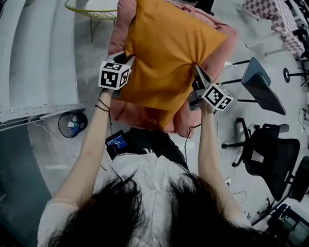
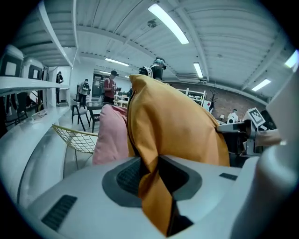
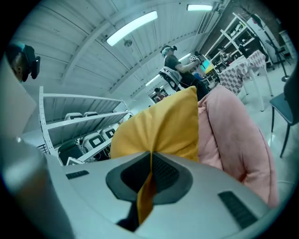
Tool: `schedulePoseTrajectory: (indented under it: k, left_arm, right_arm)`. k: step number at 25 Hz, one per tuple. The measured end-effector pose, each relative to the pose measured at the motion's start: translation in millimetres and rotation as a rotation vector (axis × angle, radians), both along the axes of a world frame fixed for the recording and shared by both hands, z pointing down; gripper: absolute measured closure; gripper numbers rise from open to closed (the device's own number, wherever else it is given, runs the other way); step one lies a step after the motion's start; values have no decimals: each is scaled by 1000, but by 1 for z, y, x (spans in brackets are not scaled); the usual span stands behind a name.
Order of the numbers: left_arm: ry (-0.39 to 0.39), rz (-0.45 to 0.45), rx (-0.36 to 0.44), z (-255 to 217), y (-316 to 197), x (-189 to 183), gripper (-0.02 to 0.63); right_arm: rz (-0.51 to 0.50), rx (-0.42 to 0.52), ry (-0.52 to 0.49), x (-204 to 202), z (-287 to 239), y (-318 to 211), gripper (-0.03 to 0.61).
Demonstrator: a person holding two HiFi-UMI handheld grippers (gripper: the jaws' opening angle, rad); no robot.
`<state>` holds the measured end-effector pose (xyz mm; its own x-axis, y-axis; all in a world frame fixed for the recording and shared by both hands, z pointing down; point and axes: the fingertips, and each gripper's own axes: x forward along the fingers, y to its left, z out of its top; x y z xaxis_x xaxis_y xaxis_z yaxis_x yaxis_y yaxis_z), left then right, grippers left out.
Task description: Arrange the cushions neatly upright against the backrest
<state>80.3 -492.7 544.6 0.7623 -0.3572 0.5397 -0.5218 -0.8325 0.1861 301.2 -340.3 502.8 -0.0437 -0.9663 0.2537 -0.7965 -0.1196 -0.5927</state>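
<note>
An orange cushion [image 1: 165,59] hangs in the air between my two grippers, above a pink cushion [image 1: 123,20]. My left gripper [image 1: 127,67] is shut on the orange cushion's left edge; its fabric [image 2: 154,186] is pinched between the jaws. My right gripper [image 1: 195,78] is shut on the cushion's right edge, with a fold of fabric [image 3: 145,191] squeezed in the jaws. The pink cushion [image 2: 112,135] shows behind the orange one in the left gripper view, and to its right in the right gripper view as a puffy pink cushion [image 3: 233,135]. No backrest is visible.
A yellow wire chair [image 1: 93,9] stands at the far left. White shelving [image 1: 29,52] runs along the left. A blue bin [image 1: 72,124] sits on the floor. Black office chairs [image 1: 269,152] stand at the right, a checkered table [image 1: 268,15] at the far right. People [image 2: 110,86] stand far off.
</note>
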Motion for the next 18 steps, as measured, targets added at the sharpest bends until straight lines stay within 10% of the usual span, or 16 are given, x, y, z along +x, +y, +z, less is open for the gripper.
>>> schedulePoseTrajectory:
  k: [18]
  left_arm:
    - [-49, -191, -229, 103, -61, 44, 497]
  right_arm:
    - [-199, -84, 3, 44, 45, -87, 546]
